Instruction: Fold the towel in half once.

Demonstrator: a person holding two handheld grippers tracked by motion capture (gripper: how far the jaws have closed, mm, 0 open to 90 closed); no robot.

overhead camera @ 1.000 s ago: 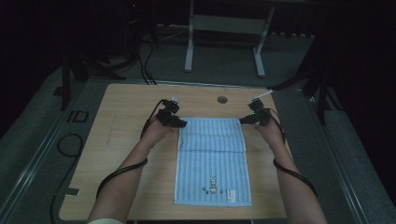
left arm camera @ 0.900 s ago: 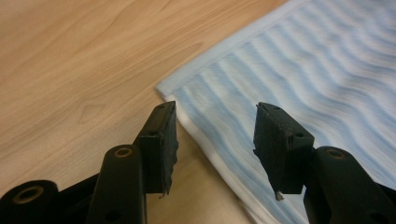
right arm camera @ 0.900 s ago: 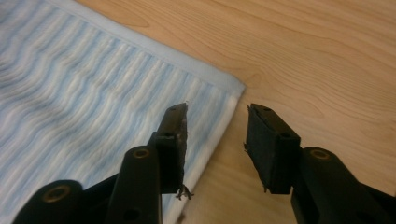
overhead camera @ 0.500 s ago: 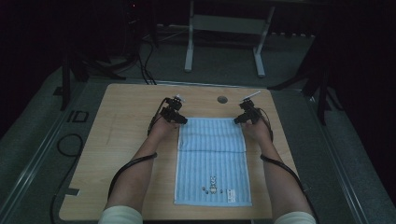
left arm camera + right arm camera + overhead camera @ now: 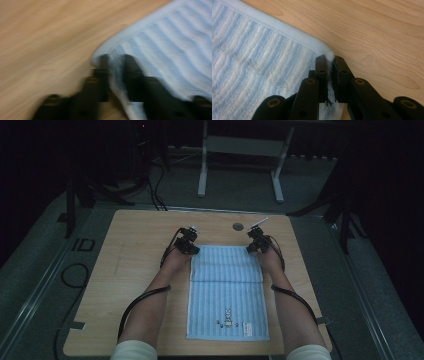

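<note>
A light blue striped towel (image 5: 227,292) lies lengthwise on the wooden table (image 5: 135,270), with a small printed figure and a label near its front edge. My left gripper (image 5: 188,246) is shut on the towel's far left corner (image 5: 110,56); the left gripper view is blurred, with cloth pinched between the black jaws. My right gripper (image 5: 256,245) is shut on the far right corner (image 5: 328,53), whose white hem sticks up between the jaws. Both forearms run along the towel's long sides.
A round grommet hole (image 5: 238,226) sits in the table beyond the towel. Bare wood (image 5: 382,32) lies on both sides of the cloth. Cables (image 5: 142,302) trail back from the grippers. A white table frame (image 5: 240,150) and dark stands are on the floor behind.
Both grippers have moved inward and toward the towel's far corners and shut on them; the right one came in from farther right.
</note>
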